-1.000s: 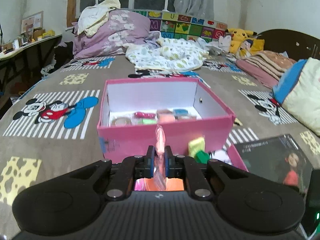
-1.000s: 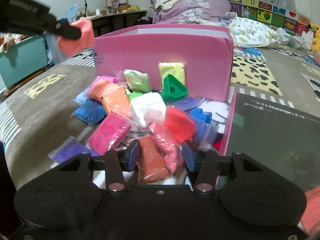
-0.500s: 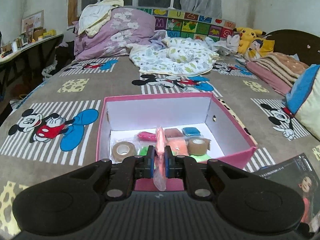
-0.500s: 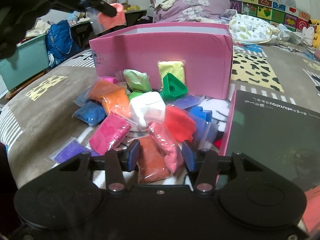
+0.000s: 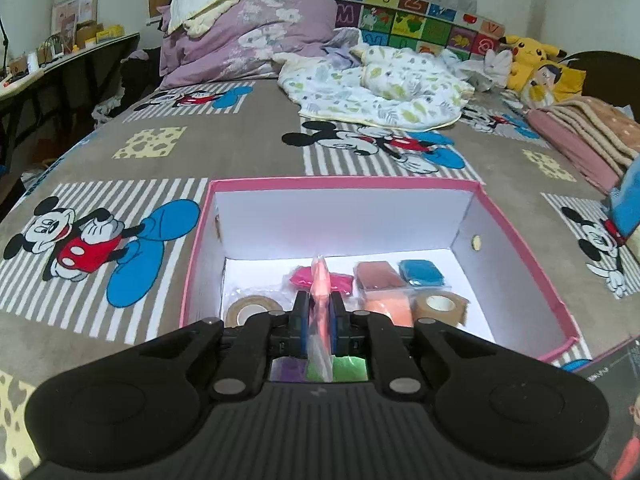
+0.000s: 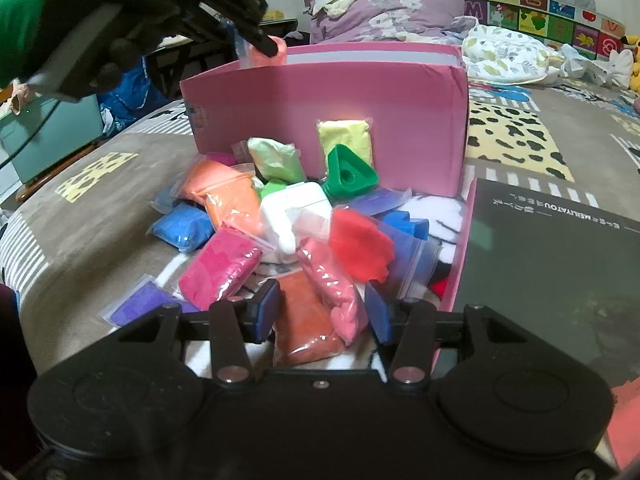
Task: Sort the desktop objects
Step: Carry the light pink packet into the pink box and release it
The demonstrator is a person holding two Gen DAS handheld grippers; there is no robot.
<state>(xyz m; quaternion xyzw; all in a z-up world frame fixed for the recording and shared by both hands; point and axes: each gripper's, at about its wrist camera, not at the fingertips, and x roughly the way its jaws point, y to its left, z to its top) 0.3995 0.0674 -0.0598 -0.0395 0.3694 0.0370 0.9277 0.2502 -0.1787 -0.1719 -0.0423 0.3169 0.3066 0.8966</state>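
Above pink box (image 5: 520, 236), salmon clay bag (image 5: 320, 280) clamped between left gripper (image 5: 319, 312) pads.

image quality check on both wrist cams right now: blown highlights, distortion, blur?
Left wrist: the pink box has a white floor blown out near its left wall; strong fisheye bends the bed's stripes; the pink bag in the left gripper is sharp. Right wrist: dim, even light; plastic glare on the pile's bags; the gloved hand top left is soft; dark corners.

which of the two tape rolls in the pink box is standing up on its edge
The right-hand tape roll, beside the orange bag: its hole faces sideways. The left tape roll lies flat.
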